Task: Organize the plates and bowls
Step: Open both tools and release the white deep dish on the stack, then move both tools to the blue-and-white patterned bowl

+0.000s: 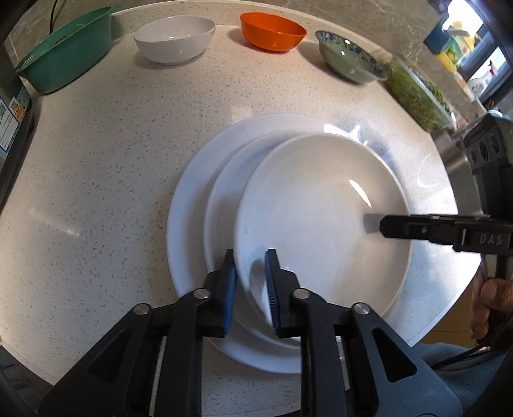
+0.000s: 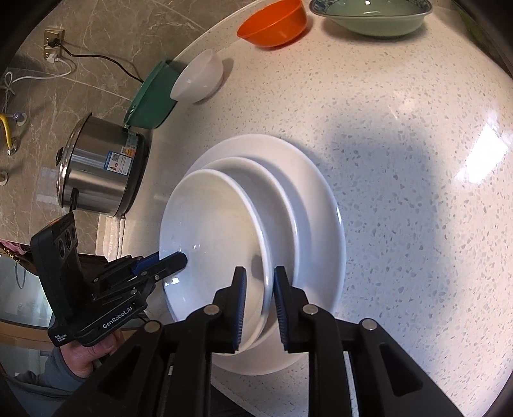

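Nearest us, our left gripper [image 1: 251, 272] straddles the near rim of the top plate [image 1: 320, 221]. Its blue pads [image 1: 229, 288] stand slightly apart, one outside the rim and one over the plate's inside, with a gap showing, so they are not clamped. Our right gripper [image 2: 259, 288] straddles the opposite rim likewise, fingers a little apart and not pressing. The empty top plate sits off-centre on a middle plate [image 1: 231, 189], which rests on the large plate [image 1: 189, 192] on the speckled counter [image 1: 112, 160]. Farther back we see a green colander [image 1: 67, 48], an empty white bowl [image 1: 174, 38], an empty orange bowl [image 1: 272, 30] and a blue-rimmed bowl [image 1: 349, 57].
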{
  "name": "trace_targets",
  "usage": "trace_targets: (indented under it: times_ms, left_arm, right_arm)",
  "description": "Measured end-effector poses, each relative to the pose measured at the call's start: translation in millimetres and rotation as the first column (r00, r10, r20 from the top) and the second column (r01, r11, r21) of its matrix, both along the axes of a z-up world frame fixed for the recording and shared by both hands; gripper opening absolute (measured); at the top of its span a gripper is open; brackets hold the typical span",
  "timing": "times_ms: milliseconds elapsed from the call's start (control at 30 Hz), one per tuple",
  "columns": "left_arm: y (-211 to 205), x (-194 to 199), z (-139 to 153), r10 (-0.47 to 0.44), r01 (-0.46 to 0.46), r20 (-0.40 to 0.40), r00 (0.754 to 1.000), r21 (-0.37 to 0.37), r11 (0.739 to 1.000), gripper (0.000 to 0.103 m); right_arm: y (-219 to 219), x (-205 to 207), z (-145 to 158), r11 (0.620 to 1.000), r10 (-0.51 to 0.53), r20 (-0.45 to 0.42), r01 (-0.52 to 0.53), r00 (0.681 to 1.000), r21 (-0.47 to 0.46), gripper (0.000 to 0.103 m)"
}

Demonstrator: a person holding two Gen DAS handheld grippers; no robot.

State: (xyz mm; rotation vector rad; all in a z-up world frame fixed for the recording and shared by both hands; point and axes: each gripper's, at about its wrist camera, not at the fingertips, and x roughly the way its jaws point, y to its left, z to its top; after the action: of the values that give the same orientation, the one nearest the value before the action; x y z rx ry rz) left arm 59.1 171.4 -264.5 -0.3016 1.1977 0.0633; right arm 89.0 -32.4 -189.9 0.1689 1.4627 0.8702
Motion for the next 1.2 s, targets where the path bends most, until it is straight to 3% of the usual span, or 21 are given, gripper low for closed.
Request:
trace_targets:
  times_ms: [33, 167, 267, 400, 567, 1067, 1200]
  left_arm:
    - [0.9, 0.4, 0.4, 0.007, -0.007, 0.008, 1.0, -0.012, 1.0, 0.023]
    - [-1.4, 1.4, 4.8, 0.005, -0.002, 0.059, 0.998, -0.06, 0.998, 0.054]
    - [-5.3, 3.8, 8.2, -0.005, 0.009, 0.076, 0.997, -0.054, 0.998, 0.063]
    - [-4.4, 5.4, 11.3, 0.006, -0.001, 0.089, 0.996, -0.063, 0.998, 0.064]
    - [0.0, 1.5, 20.1, 0.022, -0.014, 0.119, 0.993, -0.069, 0.998, 0.074]
    - [39.6, 8.8, 41.3, 0.141, -0.116, 0.176, 0.974, -0.146, 0.983, 0.074]
    - [44.3, 15.9, 45.4, 0.148, -0.12, 0.177, 0.973, -0.157, 0.98, 0.074]
  right_arm:
    - [0.0, 0.1, 0.0, 1.0, 0.0, 0.002, 0.0, 1.0, -0.002, 0.021]
    - [3.0, -0.9, 3.3, 1.0, 0.009, 0.021, -0.008, 1.0, -0.012, 0.025]
    - [7.5, -2.5, 8.3, 0.999, 0.026, 0.06, -0.023, 0.998, -0.037, 0.029]
    - [12.7, -5.2, 11.4, 0.997, 0.05, 0.084, -0.045, 0.995, -0.056, 0.037]
    - [22.5, -11.4, 21.6, 0.993, 0.093, 0.135, -0.083, 0.987, -0.08, 0.06]
    - [34.7, -12.8, 35.7, 0.985, 0.145, 0.178, -0.125, 0.973, -0.117, 0.075]
    - [30.5, -8.0, 38.8, 0.991, 0.122, 0.155, -0.112, 0.98, -0.072, 0.075]
